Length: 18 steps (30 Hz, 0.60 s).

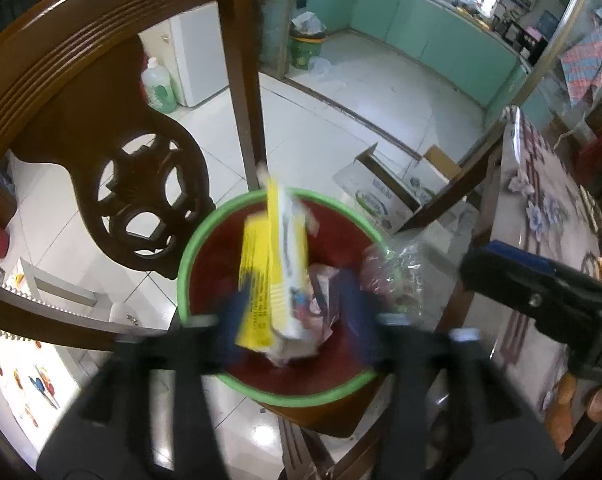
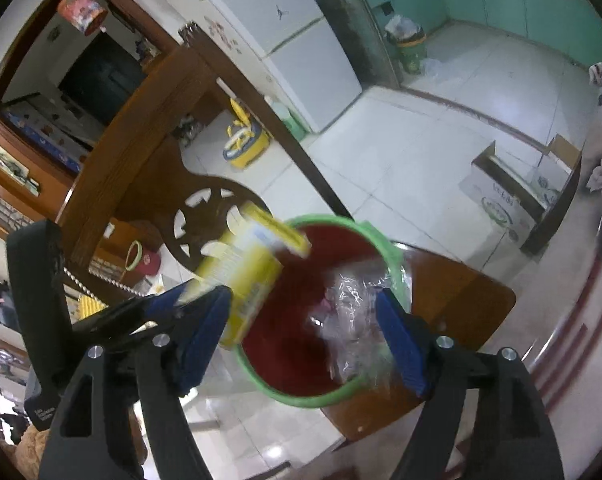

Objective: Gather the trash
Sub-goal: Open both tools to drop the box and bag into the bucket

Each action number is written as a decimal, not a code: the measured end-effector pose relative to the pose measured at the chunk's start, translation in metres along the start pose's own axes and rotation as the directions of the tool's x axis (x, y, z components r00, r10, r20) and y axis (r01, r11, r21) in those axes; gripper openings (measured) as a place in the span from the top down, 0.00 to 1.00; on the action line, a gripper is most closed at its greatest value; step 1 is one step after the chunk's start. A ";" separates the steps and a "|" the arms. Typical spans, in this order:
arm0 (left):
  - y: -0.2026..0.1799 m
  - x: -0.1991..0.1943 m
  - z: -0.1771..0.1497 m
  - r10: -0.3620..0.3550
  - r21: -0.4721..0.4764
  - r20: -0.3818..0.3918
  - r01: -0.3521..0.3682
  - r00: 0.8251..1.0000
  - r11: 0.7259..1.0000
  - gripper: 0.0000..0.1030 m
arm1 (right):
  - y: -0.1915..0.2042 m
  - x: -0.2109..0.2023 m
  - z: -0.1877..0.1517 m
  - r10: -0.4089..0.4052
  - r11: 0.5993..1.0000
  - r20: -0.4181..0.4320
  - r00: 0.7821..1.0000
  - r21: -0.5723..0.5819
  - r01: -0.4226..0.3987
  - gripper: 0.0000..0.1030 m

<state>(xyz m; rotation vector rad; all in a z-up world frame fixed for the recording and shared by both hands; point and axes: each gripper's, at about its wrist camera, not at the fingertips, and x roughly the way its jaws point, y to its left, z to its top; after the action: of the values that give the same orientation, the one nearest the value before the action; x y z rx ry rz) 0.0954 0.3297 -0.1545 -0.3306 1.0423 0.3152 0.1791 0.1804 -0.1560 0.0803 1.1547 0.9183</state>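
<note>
A red bin with a green rim (image 1: pixel 189 264) (image 2: pixel 301 398) stands on a wooden chair seat (image 2: pixel 461 292). My left gripper (image 1: pixel 297 320) hangs over it, open, with a blurred yellow-and-white carton (image 1: pixel 273 272) (image 2: pixel 241 276) standing loose between the blue pads, its lower end inside the bin. My right gripper (image 2: pixel 301 336) is open over the bin's right side. A crumpled clear plastic wrapper (image 2: pixel 353 312) (image 1: pixel 397 272) sits between its pads at the rim, close to the right pad (image 2: pixel 401 340). More pinkish wrapper trash (image 1: pixel 321 300) lies inside the bin.
The chair's carved backrest (image 1: pixel 133 184) rises behind the bin. A table with a floral cloth (image 1: pixel 541 216) stands close on the right. An open cardboard box (image 1: pixel 385 192) sits on the tiled floor beyond. A green bottle (image 1: pixel 159 88) and a fridge (image 2: pixel 309 56) are farther back.
</note>
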 end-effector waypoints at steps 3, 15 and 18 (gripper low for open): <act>-0.001 -0.006 0.002 0.004 0.005 0.016 -0.004 1.000 1.000 0.44 | 0.000 -0.009 0.000 -0.008 1.000 0.010 1.000 -0.012 0.009 0.29; -0.042 -0.052 -0.011 -0.072 0.092 0.086 0.065 0.994 0.994 0.44 | 0.005 -0.100 -0.046 -0.147 0.988 0.137 0.980 -0.028 0.152 0.29; -0.059 -0.068 -0.021 -0.116 0.128 0.104 0.102 0.988 0.987 0.44 | 0.002 -0.124 -0.068 -0.185 0.982 0.158 0.970 0.008 0.186 0.28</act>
<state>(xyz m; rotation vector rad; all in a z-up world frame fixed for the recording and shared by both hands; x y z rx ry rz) 0.0712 0.2607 -0.0981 -0.2563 0.9256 0.1682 0.1115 0.0741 -0.0924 0.0375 0.9930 0.7364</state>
